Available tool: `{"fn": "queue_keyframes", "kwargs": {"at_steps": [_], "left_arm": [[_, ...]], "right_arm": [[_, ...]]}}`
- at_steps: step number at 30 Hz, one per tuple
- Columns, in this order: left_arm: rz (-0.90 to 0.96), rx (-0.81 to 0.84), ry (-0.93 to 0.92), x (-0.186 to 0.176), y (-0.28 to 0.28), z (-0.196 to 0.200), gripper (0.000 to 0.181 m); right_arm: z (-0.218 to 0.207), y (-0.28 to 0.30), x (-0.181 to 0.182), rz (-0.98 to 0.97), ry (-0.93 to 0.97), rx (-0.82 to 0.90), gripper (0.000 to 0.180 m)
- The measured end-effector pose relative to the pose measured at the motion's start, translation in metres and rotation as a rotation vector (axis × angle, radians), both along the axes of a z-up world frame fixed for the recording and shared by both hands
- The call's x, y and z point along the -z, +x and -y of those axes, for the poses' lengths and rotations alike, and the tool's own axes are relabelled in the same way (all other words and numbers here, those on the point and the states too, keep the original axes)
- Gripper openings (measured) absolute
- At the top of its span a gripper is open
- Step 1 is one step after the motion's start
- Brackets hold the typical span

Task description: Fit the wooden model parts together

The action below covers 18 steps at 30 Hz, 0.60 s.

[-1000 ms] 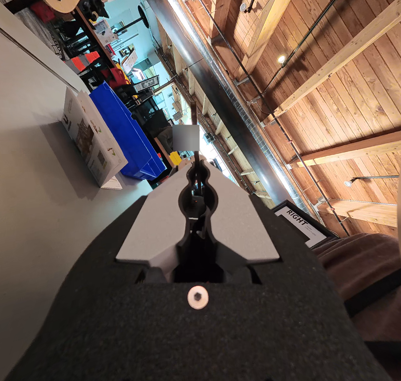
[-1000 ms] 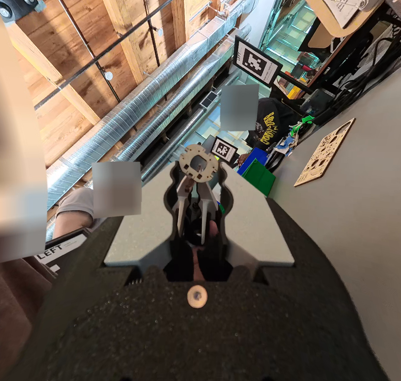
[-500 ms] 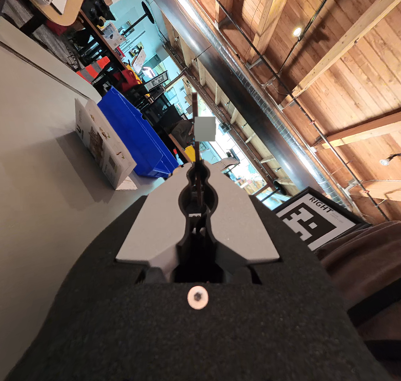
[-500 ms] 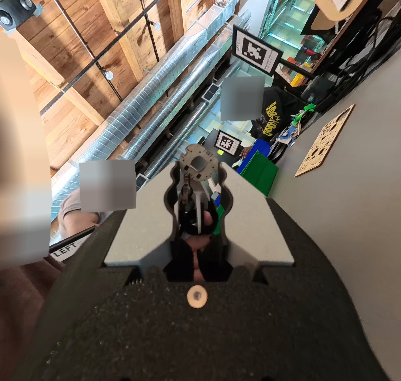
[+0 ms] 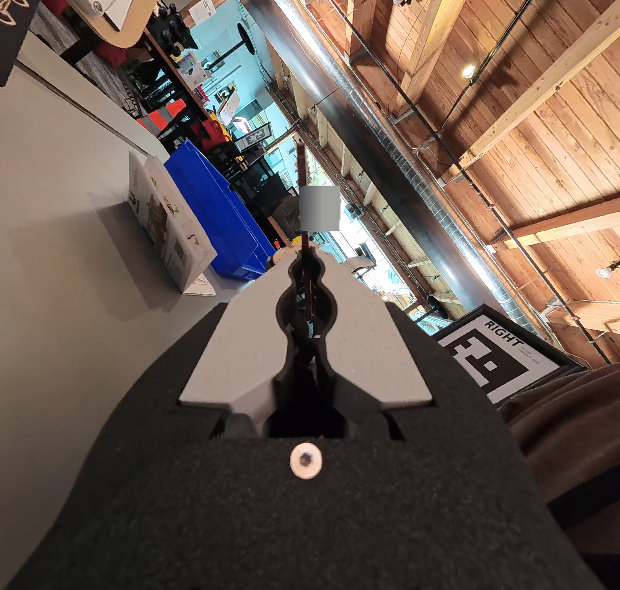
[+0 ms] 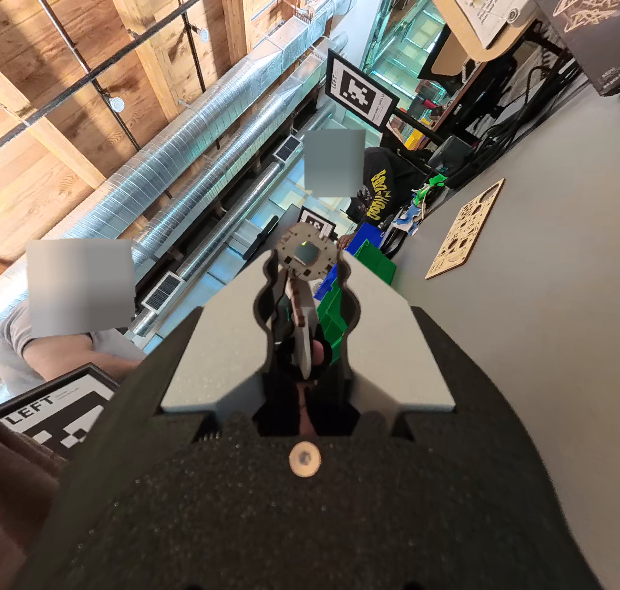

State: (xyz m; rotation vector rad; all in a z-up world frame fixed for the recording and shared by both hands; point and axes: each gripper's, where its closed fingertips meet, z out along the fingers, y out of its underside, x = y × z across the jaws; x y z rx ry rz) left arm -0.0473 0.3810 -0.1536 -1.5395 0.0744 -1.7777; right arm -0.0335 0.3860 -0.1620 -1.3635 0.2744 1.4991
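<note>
Above the table (image 6: 523, 305), the right gripper (image 6: 307, 265) fingers pinch a round wooden disc (image 6: 306, 255); the left gripper (image 5: 307, 258) fingers clamp a thin wooden strip (image 5: 302, 171) edge-on.

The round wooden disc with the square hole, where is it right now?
In the right wrist view, the round wooden disc with the square hole sits centre frame, clamped at the right gripper's jaws, raised off the grey table.

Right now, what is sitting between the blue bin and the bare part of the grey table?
In the left wrist view, a folded instruction booklet stands on the table, right beside the blue bin.
</note>
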Motion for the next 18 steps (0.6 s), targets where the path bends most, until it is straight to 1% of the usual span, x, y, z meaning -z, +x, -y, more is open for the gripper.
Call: {"fn": "queue_keyframes", "kwargs": {"at_steps": [2,3,4,5,7,8,9,10,12,13,15,17,18], "left_arm": [[-0.009,-0.003,-0.001,0.001,-0.002,-0.001,0.0],[-0.024,-0.011,-0.004,0.003,-0.004,-0.004,0.0],[-0.048,-0.027,-0.004,0.005,-0.009,-0.007,0.0],[-0.071,-0.038,-0.002,0.007,-0.013,-0.011,0.0],[-0.105,-0.055,0.016,0.006,-0.023,-0.016,0.0],[-0.127,-0.07,0.03,0.006,-0.027,-0.019,0.0],[-0.145,-0.071,0.047,0.005,-0.028,-0.02,0.0],[-0.164,-0.066,0.063,0.004,-0.029,-0.02,0.0],[-0.202,-0.062,0.092,0.005,-0.026,-0.02,0.0],[-0.209,-0.044,0.098,0.005,-0.024,-0.018,0.0],[-0.209,-0.034,0.095,0.006,-0.022,-0.017,0.0],[-0.214,-0.015,0.071,0.011,-0.021,-0.019,0.0],[-0.222,-0.005,0.055,0.014,-0.022,-0.02,0.0]], "right_arm": [[-0.004,0.006,0.004,-0.016,-0.019,0.003,0.034],[-0.006,0.01,0.011,0.021,-0.039,-0.004,0.034],[-0.009,0.011,0.022,0.108,-0.065,-0.022,0.034],[-0.009,0.008,0.038,0.243,-0.084,-0.071,0.034],[0.002,0.003,0.087,0.648,-0.139,-0.23,0.034],[0.005,0.012,0.106,0.835,-0.155,-0.229,0.034],[0.006,0.02,0.113,0.964,-0.113,-0.199,0.034],[0.006,0.023,0.114,1.047,-0.069,-0.189,0.034],[0.011,0.024,0.126,1.239,-0.011,-0.243,0.035],[0.01,0.029,0.129,1.338,0.034,-0.23,0.035],[0.003,0.043,0.131,1.541,0.158,-0.147,0.034],[0.003,0.051,0.139,1.666,0.211,-0.151,0.035],[0.005,0.052,0.143,1.69,0.217,-0.167,0.035]]}}
